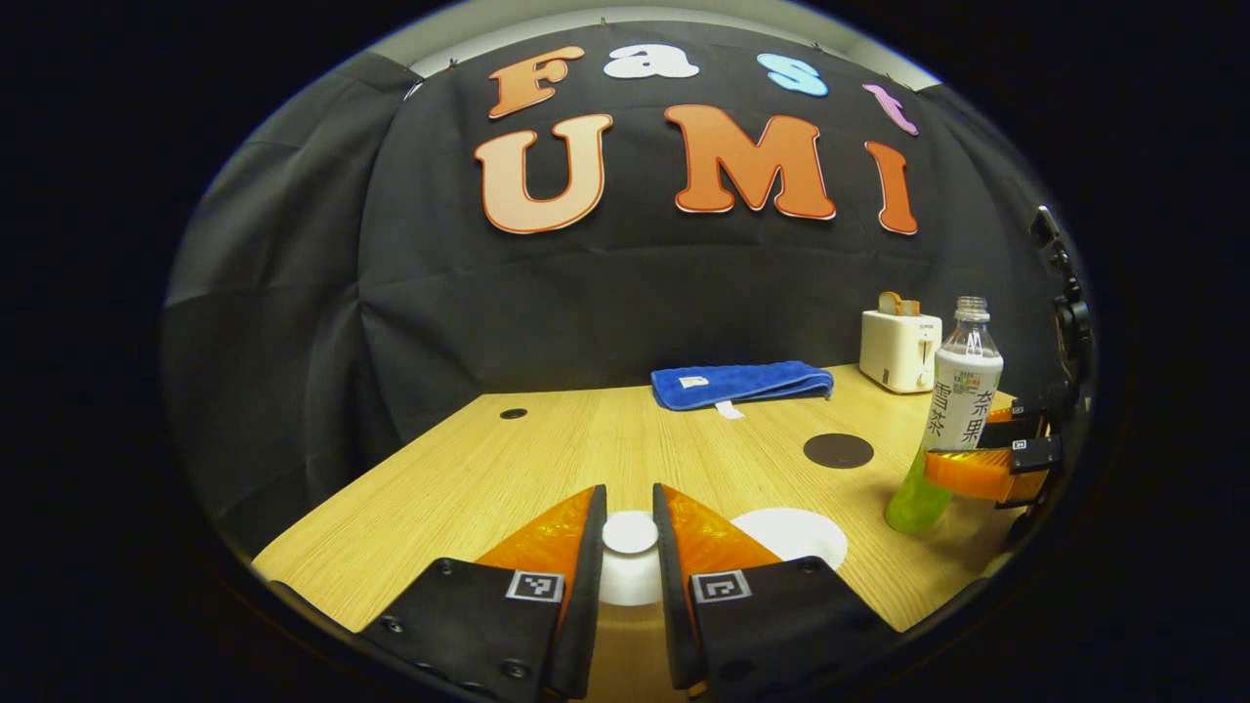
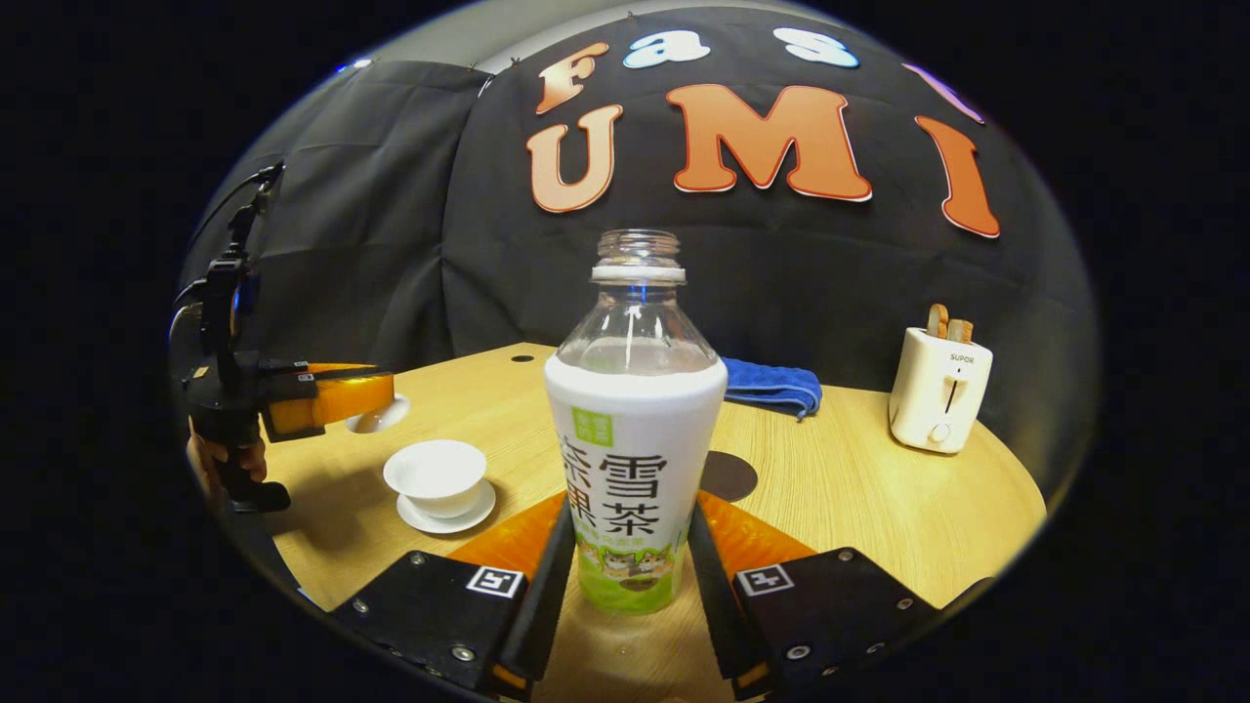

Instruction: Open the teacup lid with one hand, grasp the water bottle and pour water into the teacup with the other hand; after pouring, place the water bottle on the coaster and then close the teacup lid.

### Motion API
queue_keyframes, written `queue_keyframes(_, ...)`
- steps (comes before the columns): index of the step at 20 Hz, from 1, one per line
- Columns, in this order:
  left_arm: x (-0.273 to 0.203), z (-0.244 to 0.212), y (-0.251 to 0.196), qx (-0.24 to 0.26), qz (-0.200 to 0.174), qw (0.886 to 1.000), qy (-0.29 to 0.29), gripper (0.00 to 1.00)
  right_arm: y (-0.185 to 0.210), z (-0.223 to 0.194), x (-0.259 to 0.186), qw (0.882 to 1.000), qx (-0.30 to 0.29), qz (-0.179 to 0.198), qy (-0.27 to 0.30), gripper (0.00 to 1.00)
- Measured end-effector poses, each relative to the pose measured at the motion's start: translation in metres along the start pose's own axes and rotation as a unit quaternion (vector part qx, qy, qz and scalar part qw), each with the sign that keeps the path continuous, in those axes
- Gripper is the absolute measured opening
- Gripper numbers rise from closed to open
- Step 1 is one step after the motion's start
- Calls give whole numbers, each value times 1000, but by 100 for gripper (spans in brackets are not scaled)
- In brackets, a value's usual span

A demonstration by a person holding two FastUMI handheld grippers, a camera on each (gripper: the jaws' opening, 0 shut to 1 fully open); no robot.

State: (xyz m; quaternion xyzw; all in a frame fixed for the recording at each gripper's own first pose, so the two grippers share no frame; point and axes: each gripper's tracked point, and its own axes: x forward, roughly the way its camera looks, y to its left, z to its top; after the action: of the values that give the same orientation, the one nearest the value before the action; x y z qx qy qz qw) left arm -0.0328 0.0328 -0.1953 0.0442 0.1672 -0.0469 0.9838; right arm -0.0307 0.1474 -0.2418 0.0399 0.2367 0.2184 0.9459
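On the wooden worktop (image 2: 879,508) before you, your right gripper (image 2: 630,547) pinches the water bottle (image 2: 633,430) low on its body, one finger pressed to each side of the label. The bottle stands upright, uncapped, with green liquid showing at its base. In the left gripper view the same bottle (image 1: 952,410) appears at the far right, held by that gripper just above the green liquid.

Your left gripper (image 1: 630,542) has its fingers closed on the knob of the white teacup lid (image 1: 630,535), the knob sitting squeezed between them. In the right gripper view that left gripper (image 2: 376,395) is raised above the worktop at the left edge, with your hand (image 2: 220,459) on its handle and the lid (image 2: 379,415) hanging under the tips, clear of the cup.

The teacup (image 2: 436,475) sits open on its saucer (image 2: 446,508), left of the bottle and well apart from the lifted lid. The dark round coaster (image 1: 838,450) lies on the worktop between the cup area and the blue towel (image 1: 742,383); in the right gripper view it is partly hidden behind the bottle. A white toaster (image 2: 939,389) stands at the far right corner, near the towel's end.
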Motion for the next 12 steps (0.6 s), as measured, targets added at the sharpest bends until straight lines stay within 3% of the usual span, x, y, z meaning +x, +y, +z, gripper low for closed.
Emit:
queue_keyframes(6, -5, -3, 23, -7, 16, 1000, -4, 33, 0, 18, 6, 995, -98, -34, 1, 64)
queue_keyframes(12, -10, -8, 47, -26, 29, 999, -4, 34, -6, 35, 9, 968, -238, -84, -4, 64)
